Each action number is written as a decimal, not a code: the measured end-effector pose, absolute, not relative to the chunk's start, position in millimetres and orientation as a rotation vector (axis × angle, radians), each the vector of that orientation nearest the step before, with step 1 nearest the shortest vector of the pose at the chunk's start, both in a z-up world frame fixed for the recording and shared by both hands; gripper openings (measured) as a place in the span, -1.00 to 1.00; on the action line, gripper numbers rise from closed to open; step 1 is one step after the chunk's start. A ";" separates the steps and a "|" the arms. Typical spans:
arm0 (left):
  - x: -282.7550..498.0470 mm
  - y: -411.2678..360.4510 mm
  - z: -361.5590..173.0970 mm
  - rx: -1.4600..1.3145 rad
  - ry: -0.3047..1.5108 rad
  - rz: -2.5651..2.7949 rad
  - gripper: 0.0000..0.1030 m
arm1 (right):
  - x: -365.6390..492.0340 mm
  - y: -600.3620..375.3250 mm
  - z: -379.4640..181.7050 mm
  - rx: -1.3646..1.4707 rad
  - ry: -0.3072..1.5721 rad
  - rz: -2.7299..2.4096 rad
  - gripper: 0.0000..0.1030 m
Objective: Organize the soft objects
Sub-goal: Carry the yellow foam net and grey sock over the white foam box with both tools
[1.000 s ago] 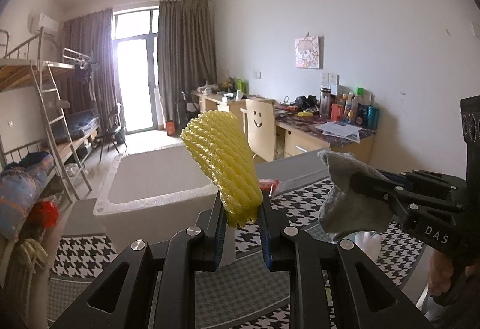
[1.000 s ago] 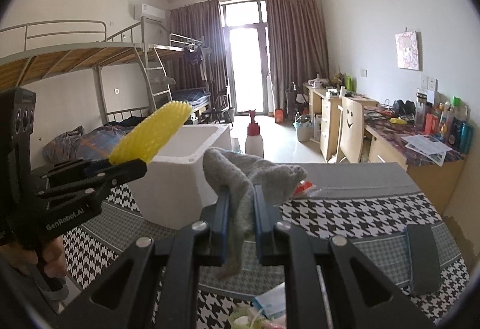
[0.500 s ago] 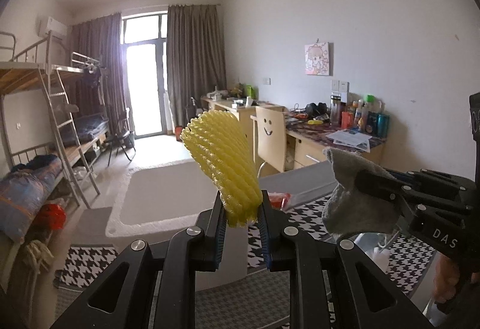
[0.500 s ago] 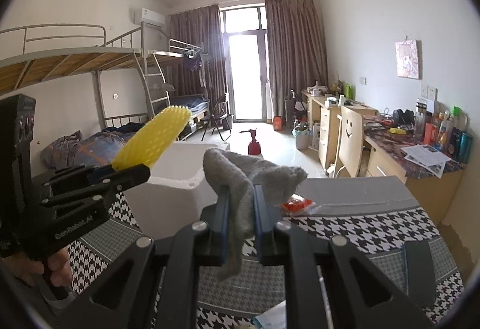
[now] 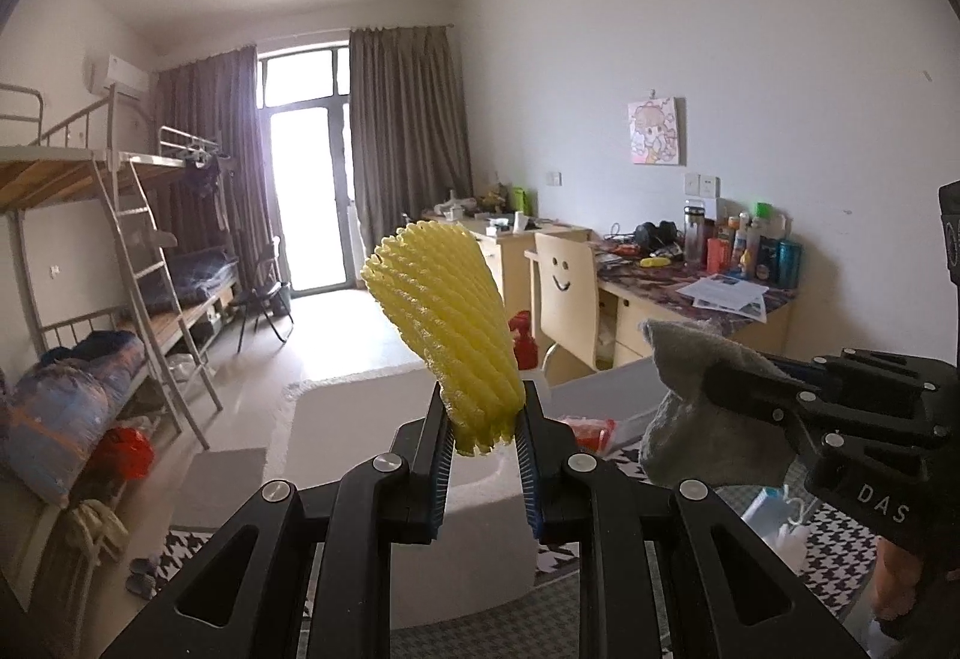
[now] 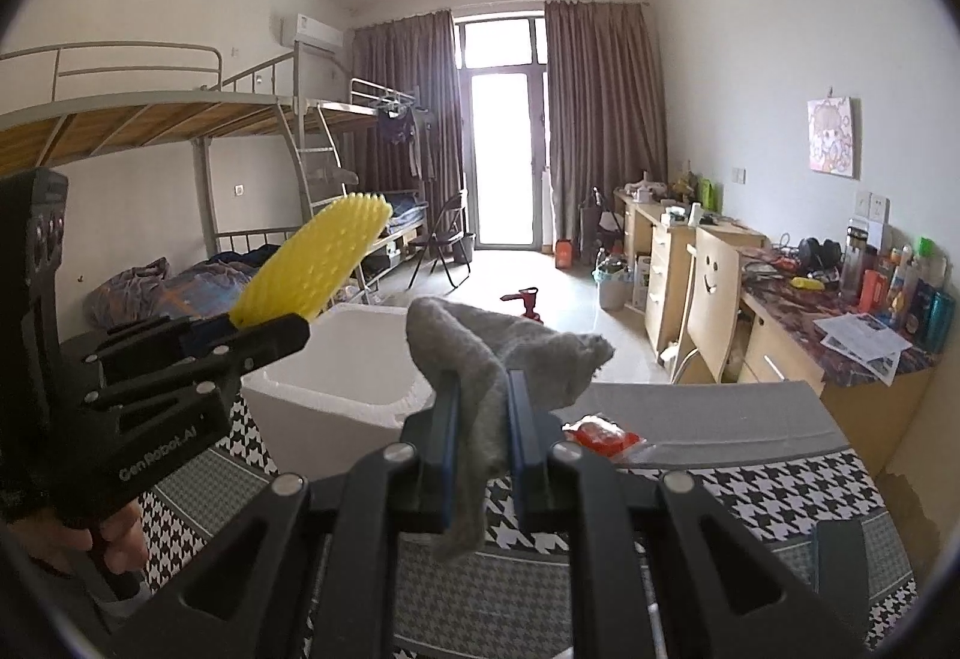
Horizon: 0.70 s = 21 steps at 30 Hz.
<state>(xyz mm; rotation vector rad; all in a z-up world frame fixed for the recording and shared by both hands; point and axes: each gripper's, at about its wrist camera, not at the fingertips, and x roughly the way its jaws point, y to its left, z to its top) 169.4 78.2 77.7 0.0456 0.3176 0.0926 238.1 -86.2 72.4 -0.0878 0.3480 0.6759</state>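
**Both soft pieces held aloft above the foam box**

Dormitory clutter fills the background: bunk beds, desks along the wall, a bright balcony door. Nearer, a counter (image 6: 750,485) under a houndstooth cloth carries a white foam box (image 6: 336,383), open at the top.

The left gripper (image 5: 483,440) is closed on the lower end of a yellow foam net sleeve (image 5: 444,323), which stands up and leans away from the jaws. The right gripper (image 6: 483,419) pinches a grey cloth (image 6: 498,353) near its middle, with folds bunched above the jaws and a tail hanging below. Both pieces hang in the air above the counter, near the box.

Judging by looks, the sleeve is very light and springy. It crushes under the pads, so a hold low on its end suits it, and it may cling to the pads on release. The cloth is limp and light, and its loose tail could drag over the box rim.

The box mouth looks wide enough for either piece. Its near rim sits close under the right gripper, and a red packet (image 6: 600,434) lies on the counter just beside the box. With the two grippers close together, lowering one at a time seems wise.
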 end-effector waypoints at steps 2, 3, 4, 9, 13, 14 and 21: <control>172.7 81.6 77.9 0.039 0.320 0.099 -0.59 | 240.7 -82.4 73.7 -0.091 0.354 0.679 -0.66; 174.4 82.7 78.4 0.037 0.320 0.104 -0.59 | 241.6 -81.8 74.8 -0.092 0.352 0.680 -0.66; 175.9 84.4 78.6 0.038 0.318 0.109 -0.59 | 242.2 -80.5 76.3 -0.094 0.348 0.680 -0.66; 180.5 92.6 81.9 0.025 0.316 0.125 -0.59 | 244.8 -74.9 81.6 -0.108 0.333 0.684 -0.66; 186.3 98.7 82.6 0.018 0.314 0.145 -0.59 | 247.4 -68.8 86.0 -0.115 0.331 0.687 -0.66; 188.3 98.7 82.3 0.017 0.315 0.151 -0.59 | 248.2 -67.5 87.1 -0.114 0.331 0.689 -0.66; 195.2 109.0 85.5 0.002 0.320 0.175 -0.59 | 253.9 -52.7 92.7 -0.131 0.324 0.703 -0.66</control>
